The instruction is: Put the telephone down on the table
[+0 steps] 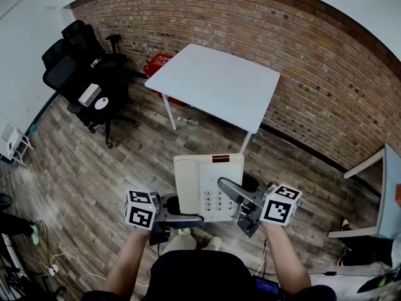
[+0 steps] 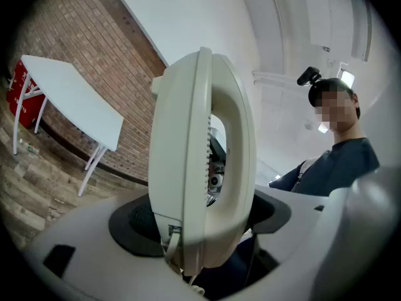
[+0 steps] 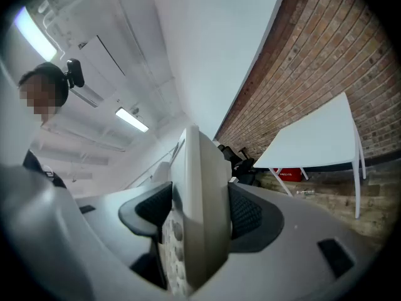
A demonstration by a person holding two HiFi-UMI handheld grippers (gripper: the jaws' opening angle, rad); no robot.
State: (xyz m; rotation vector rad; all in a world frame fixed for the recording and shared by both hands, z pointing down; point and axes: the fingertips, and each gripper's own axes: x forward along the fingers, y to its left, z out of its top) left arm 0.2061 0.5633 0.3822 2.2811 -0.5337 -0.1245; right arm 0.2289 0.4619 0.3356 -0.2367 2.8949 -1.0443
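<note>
head view: i see the telephone [image 1: 208, 187] held up flat in front of me, keypad facing up, over the wooden floor [image 1: 94, 168]. the left gripper [image 1: 191, 220] has its near left edge and the right gripper [image 1: 227, 192] reaches over its right side. the white desk [image 1: 216, 83] stands well apart, by the brick wall [image 1: 313, 61]. black chairs [image 1: 81, 68] are at the far left.

left gripper view: the telephone [image 2: 200, 162] shows edge-on, handset side, and the left gripper [image 2: 200, 224] is clamped on it, a dark pad against each face. the desk [image 2: 69, 99] sits off to the left.

right gripper view: the right gripper [image 3: 199, 215] is spread wide but closed on the telephone's [image 3: 200, 193] edge, keys toward the left pad. the desk [image 3: 319, 137] is beyond, at the right.
</note>
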